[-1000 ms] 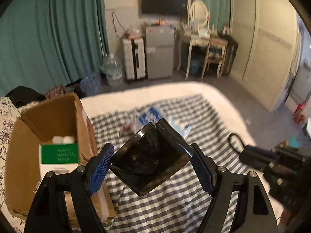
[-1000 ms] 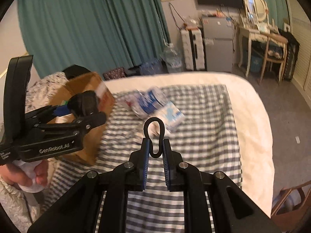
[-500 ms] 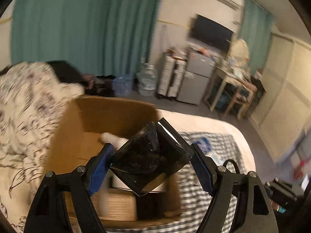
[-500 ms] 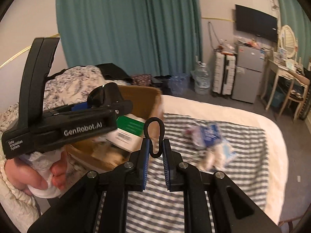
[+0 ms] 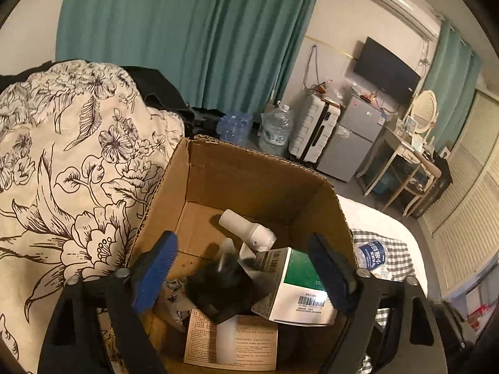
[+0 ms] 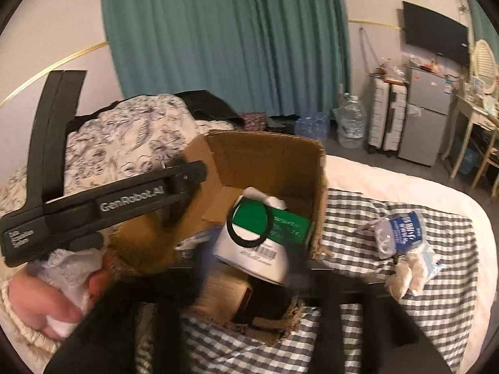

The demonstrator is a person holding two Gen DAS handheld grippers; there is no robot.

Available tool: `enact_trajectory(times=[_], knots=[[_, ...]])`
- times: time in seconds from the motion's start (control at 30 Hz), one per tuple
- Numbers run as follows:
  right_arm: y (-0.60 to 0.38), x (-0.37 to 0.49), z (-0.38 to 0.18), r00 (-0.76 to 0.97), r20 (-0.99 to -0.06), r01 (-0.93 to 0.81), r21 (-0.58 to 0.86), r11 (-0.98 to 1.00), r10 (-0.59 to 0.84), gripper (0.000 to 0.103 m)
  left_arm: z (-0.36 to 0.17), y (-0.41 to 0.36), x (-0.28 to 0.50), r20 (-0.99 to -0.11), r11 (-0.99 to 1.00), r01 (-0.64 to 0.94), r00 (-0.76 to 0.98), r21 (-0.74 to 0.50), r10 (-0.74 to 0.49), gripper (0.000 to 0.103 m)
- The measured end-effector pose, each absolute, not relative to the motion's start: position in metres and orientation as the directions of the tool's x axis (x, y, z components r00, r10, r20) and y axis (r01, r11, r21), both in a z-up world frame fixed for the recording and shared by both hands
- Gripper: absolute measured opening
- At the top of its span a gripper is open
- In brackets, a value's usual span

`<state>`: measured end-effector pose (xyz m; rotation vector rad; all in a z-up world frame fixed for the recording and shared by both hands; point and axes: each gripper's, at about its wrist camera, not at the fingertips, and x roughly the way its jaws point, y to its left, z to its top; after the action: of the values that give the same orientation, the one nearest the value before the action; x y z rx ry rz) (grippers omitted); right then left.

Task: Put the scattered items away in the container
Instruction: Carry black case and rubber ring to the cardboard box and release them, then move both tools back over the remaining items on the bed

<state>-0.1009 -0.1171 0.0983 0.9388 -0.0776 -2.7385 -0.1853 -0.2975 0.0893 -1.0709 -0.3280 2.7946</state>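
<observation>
Bedroom: teal curtains (image 5: 193,31) fill the back wall at 12 o'clock, with a suitcase (image 5: 312,131) and small fridge (image 5: 352,143) toward 2 o'clock.
Bed: a checked blanket (image 6: 405,311) covers the near end, a flowered quilt (image 5: 62,171) piled at 9 o'clock of the box.
Box: the open cardboard box (image 5: 249,174) sits on the bed as the collecting point, both tools poised over it, apparently to drop what they carried.
Contents: a green-and-white carton (image 5: 296,283) leans at 4 o'clock inside, a white tube (image 5: 246,227) near the middle, a printed leaflet (image 5: 230,339) at 6 o'clock.
Left gripper (image 5: 243,277): jaws spread apart, just opened wider; a dark square piece (image 5: 221,286), blurred, lies free between and below them, seemingly falling into the box.
Right gripper (image 6: 249,283): blurred, jaws just opened and standing apart with nothing pressed between; a black ring (image 6: 248,226) lies on the carton, seemingly just let go.
Hand (image 6: 53,296): grips the left tool's handle at 8 o'clock in the right view.
Still out: a blue-labelled bottle (image 6: 402,230) and a white wad (image 6: 408,277) lie on the blanket at 3 o'clock of the box, likely next to be collected.
</observation>
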Motion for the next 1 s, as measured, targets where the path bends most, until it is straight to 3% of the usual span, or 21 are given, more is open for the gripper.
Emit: enact_trajectory(times=[0.1, 0.3, 0.67, 0.9, 1.0], knots=[[-0.108, -0.092, 0.104, -0.812, -0.540, 0.179, 0.129, -0.975, -0.220, 0.084, 0.091, -0.298, -0.183, -0.641, -0.971, -0.034, -0.745, -0.237, 0.182, 0.102], [-0.073, -0.078, 0.119, -0.832, -0.517, 0.126, 0.175, -0.977, -0.200, 0.084, 0.104, -0.290, -0.173, -0.608, -0.969, -0.050, -0.771, -0.240, 0.191, 0.103], [0.054, -0.008, 0.161, -0.874, -0.486, -0.088, 0.123, -0.988, 0.018, 0.087, 0.114, -0.211, -0.148, -0.589, -0.959, -0.194, -0.758, -0.205, 0.279, 0.103], [0.111, 0.025, 0.152, -0.880, -0.462, -0.191, 0.124, -0.974, 0.114, 0.091, 0.077, -0.140, -0.133, -0.633, -0.909, -0.248, -0.655, -0.334, 0.412, 0.103], [0.126, 0.024, 0.137, -0.870, -0.484, -0.197, 0.164, -0.967, 0.095, 0.091, 0.056, -0.106, -0.132, -0.672, -0.917, -0.284, -0.624, -0.280, 0.398, 0.103]])
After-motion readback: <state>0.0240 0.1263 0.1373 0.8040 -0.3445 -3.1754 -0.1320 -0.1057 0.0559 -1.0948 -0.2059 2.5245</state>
